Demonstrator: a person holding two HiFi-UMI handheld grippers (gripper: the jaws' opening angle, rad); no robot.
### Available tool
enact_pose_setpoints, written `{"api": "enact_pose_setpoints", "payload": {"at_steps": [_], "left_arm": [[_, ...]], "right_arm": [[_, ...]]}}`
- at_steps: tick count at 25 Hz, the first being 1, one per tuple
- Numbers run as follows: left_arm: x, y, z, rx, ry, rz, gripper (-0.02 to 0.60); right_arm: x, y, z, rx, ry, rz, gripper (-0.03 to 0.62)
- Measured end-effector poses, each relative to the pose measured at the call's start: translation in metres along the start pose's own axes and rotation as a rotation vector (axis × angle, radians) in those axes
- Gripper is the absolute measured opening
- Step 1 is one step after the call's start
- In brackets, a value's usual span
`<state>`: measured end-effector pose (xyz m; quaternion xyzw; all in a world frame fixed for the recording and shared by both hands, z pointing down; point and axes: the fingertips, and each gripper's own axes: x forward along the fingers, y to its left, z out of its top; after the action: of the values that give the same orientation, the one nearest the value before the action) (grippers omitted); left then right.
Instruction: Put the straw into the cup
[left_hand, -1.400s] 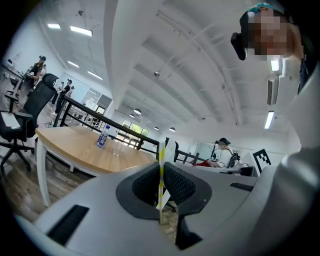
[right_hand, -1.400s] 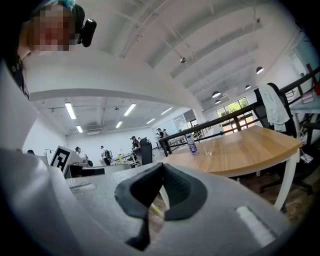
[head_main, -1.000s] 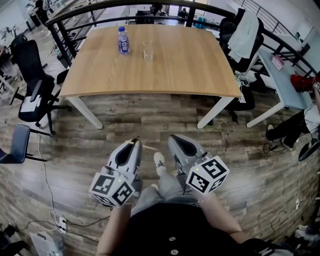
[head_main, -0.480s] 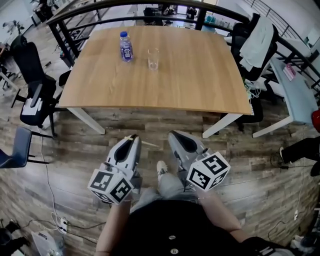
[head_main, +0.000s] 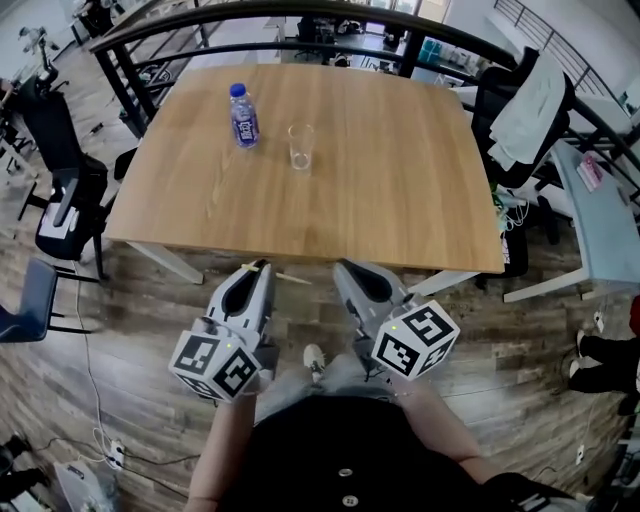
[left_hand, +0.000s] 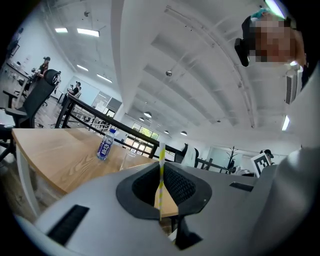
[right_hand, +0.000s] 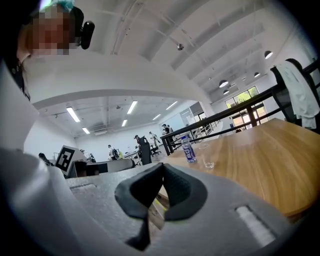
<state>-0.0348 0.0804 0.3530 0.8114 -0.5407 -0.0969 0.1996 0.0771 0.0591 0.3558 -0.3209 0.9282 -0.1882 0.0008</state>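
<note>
A clear empty cup (head_main: 300, 146) stands upright on the far half of the wooden table (head_main: 400, 190), right of a small water bottle (head_main: 243, 115). My left gripper (head_main: 254, 270) hangs low in front of the table's near edge, shut on a thin yellow-and-white striped straw (head_main: 288, 277) whose end pokes out to the right. In the left gripper view the straw (left_hand: 161, 172) stands upright between the pads, with the cup (left_hand: 128, 160) and bottle (left_hand: 105, 145) beyond. My right gripper (head_main: 346, 270) is beside it, shut and empty, jaws touching (right_hand: 162, 170).
Black office chairs (head_main: 60, 190) stand left of the table, and another with a white garment (head_main: 530, 100) stands at its right. A black railing (head_main: 300, 12) runs behind the table. Cables and a power strip (head_main: 115, 455) lie on the wood floor at lower left.
The table has come nearer and lower in the head view, its near edge now just ahead of both grippers. Both grippers keep their pose, and the straw stays held.
</note>
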Motion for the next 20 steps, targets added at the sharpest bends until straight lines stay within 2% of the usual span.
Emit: {"api": "enact_pose_setpoints", "payload": {"at_steps": [5, 9, 20], "left_arm": [[0.018, 0.010, 0.001, 0.009, -0.001, 0.024, 0.038], [0.025, 0.019, -0.004, -0.019, 0.009, 0.044, 0.037], [0.070, 0.040, 0.015, -0.025, 0.035, 0.013, 0.037]], "right_arm": [[0.016, -0.026, 0.004, 0.013, 0.015, 0.012, -0.002], [0.024, -0.035, 0.000, 0.025, 0.031, 0.017, -0.002], [0.061, -0.059, 0.014, 0.047, 0.033, 0.010, -0.002]]}}
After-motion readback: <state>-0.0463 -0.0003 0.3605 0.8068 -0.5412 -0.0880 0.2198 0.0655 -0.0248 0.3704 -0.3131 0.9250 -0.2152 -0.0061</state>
